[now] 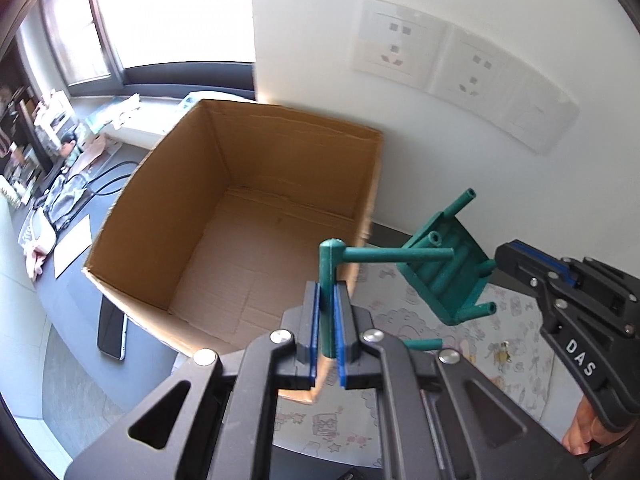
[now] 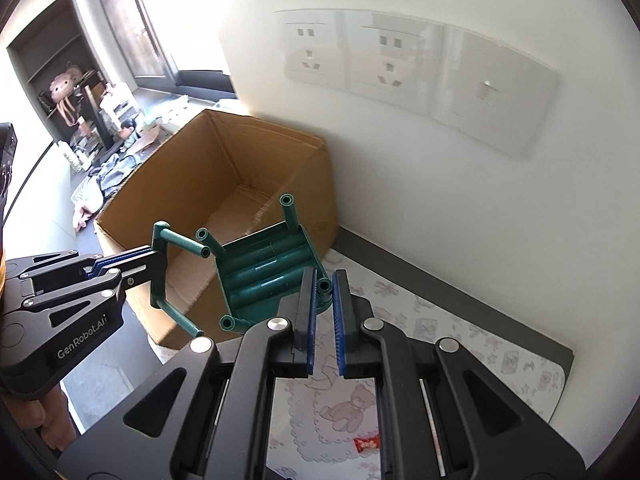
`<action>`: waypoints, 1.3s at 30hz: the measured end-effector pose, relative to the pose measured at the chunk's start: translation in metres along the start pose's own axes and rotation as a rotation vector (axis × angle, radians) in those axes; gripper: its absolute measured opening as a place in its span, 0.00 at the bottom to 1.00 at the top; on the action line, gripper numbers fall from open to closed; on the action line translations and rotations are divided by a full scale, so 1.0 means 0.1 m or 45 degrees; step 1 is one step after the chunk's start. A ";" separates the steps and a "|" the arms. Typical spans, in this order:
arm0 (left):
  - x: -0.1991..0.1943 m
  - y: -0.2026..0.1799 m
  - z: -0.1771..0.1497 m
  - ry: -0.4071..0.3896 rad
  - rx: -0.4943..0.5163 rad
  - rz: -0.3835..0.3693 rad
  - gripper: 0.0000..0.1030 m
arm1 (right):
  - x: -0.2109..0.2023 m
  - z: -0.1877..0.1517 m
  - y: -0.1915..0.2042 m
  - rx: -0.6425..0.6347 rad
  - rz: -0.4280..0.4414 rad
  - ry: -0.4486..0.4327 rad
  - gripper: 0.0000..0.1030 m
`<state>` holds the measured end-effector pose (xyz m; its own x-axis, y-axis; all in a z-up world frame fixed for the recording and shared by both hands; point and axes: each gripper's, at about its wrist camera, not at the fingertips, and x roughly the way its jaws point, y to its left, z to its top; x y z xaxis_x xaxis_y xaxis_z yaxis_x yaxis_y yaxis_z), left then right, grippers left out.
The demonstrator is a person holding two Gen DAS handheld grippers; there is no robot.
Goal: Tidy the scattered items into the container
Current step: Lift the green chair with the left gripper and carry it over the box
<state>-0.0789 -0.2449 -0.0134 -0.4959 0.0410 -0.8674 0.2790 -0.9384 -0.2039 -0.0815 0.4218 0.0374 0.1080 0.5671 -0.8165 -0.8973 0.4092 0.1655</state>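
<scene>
An open, empty cardboard box (image 1: 168, 216) stands against the white wall; it also shows in the right wrist view (image 2: 188, 184). My left gripper (image 1: 329, 322) is shut on a green U-shaped tube piece (image 1: 332, 280), held over the box's near right corner; that piece shows in the right wrist view (image 2: 160, 264). My right gripper (image 2: 322, 302) is shut on one leg of a green toy stool (image 2: 264, 268), held in the air beside the box's right side. The stool shows in the left wrist view (image 1: 444, 276), with the right gripper (image 1: 500, 260) at its edge.
A patterned mat (image 2: 440, 332) covers the table under the grippers, with a small red wrapped candy (image 2: 367, 445) on it. A black phone (image 1: 112, 330) lies left of the box. Cables and a bag (image 1: 66, 196) lie further left. Wall sockets (image 2: 400, 68) are above.
</scene>
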 end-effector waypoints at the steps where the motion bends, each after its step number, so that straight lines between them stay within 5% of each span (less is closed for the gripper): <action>1: 0.00 0.06 0.02 -0.005 -0.014 0.006 0.07 | 0.02 0.03 0.04 -0.009 0.007 0.001 0.07; 19: 0.29 0.84 0.24 -0.026 -0.179 0.091 0.07 | 0.52 0.55 0.63 -0.170 0.078 0.046 0.07; 39: 1.11 1.23 0.20 0.143 -0.292 0.131 0.07 | 1.56 0.60 1.01 -0.274 0.067 0.294 0.07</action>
<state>-0.1163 -0.3631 -0.1258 -0.3646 -0.0003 -0.9312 0.5084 -0.8378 -0.1988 -0.1294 0.5944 -0.0399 -0.0190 0.3963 -0.9179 -0.9718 0.2086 0.1102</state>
